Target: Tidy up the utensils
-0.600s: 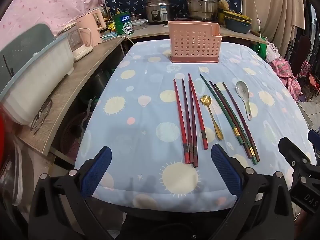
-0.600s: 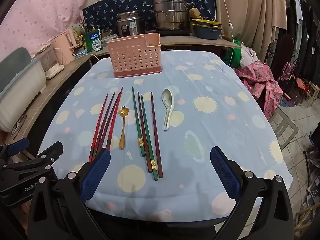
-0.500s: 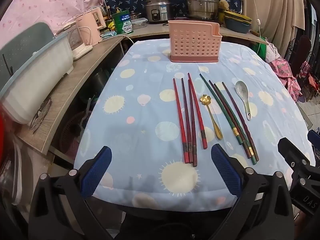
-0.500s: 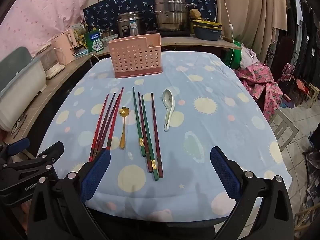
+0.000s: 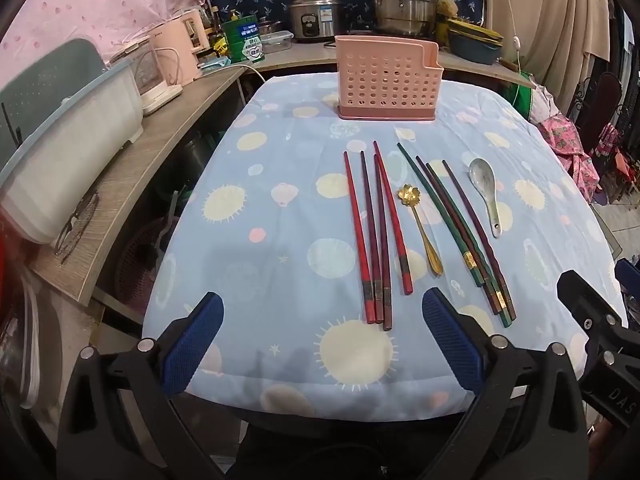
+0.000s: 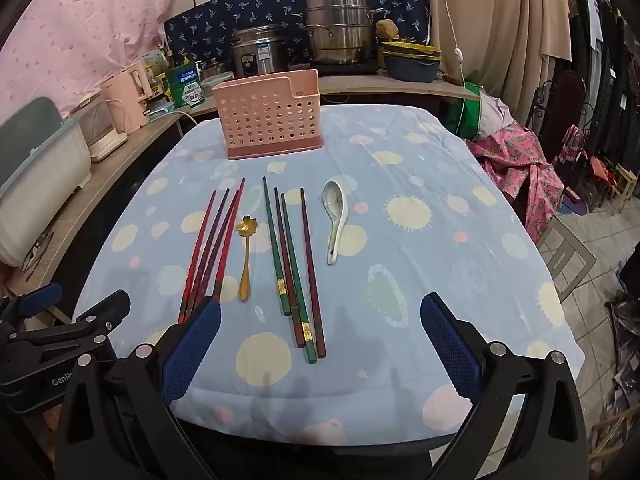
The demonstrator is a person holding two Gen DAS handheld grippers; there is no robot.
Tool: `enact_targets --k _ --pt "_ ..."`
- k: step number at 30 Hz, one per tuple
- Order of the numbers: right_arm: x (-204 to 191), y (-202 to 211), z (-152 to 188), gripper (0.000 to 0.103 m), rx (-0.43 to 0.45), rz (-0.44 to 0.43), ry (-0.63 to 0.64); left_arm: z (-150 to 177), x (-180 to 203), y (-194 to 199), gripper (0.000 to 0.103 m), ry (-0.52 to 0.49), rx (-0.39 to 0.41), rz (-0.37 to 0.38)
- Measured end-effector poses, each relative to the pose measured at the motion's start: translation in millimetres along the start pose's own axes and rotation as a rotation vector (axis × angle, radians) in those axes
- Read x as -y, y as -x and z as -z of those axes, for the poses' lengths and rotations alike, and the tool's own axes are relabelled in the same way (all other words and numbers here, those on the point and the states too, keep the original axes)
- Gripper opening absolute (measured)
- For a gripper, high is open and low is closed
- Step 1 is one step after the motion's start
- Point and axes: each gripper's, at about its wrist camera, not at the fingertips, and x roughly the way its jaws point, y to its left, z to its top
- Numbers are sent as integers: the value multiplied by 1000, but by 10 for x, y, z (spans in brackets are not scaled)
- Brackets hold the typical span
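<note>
on the left, a counter (image 5: 132, 168) with a white tub (image 5: 68, 160) and pink kettle (image 5: 180, 52). left gripper (image 5: 322, 340) low at the near edge of the desk (image 5: 280, 216), jaws released and wide, holding nothing. just beyond, laid in a row on the blue cloth: four red chopsticks (image 5: 374, 236), gold spoon (image 5: 420, 232), four green and maroon chopsticks (image 5: 460, 232), white spoon (image 5: 486, 192). pink caddy (image 5: 386, 78) upright at the far edge, well apart from the utensils. right gripper (image 6: 320, 344) also at the near edge, jaws released, empty, its left pad (image 6: 192, 348) covering the red chopsticks' (image 6: 210, 248) near ends.
</note>
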Motion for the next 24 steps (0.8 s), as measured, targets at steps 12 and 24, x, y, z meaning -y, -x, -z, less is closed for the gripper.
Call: enact_targets --k 12,24 --pt "4 -2 2 96 0 0 -1 4 0 -7 95 1 -1 1" --pt "14 -35 -4 96 -12 -3 -7 24 15 -61 95 -2 -9 1"
